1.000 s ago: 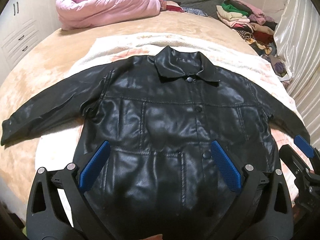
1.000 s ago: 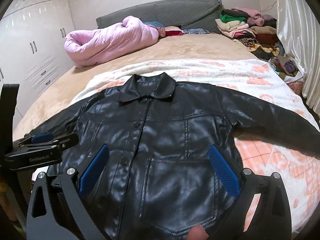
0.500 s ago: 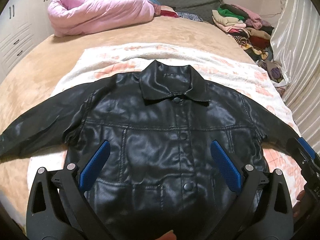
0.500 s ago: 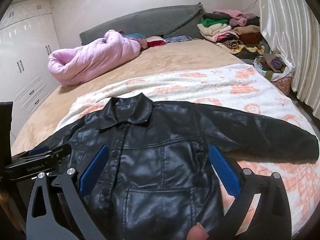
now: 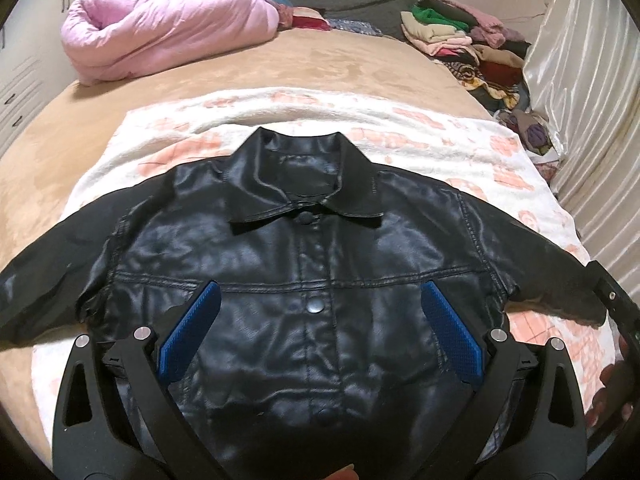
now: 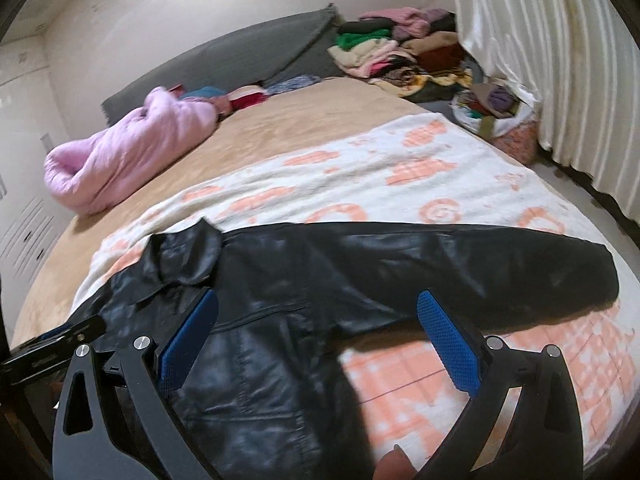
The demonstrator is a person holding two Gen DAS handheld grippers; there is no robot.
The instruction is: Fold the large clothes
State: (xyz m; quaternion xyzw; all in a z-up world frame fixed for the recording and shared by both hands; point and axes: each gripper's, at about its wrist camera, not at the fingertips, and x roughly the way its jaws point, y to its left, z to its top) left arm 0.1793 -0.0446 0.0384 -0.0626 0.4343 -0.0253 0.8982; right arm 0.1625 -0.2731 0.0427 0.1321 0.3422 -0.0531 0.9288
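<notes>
A black leather jacket lies flat, front up and buttoned, on a white and orange blanket, sleeves spread to both sides. My left gripper is open and empty above the jacket's chest. My right gripper is open and empty, above the jacket near its right armpit; the right sleeve stretches out to the right. The right gripper shows at the right edge of the left wrist view. The left gripper shows at the left edge of the right wrist view.
The blanket covers a tan bed. A rolled pink quilt lies at the far left. A pile of folded clothes sits at the far right. White curtains hang on the right, white cupboards stand on the left.
Both grippers have pulled back and risen, so the jacket looks farther off. The right gripper has swung rightward toward the right sleeve. Both stay open.
</notes>
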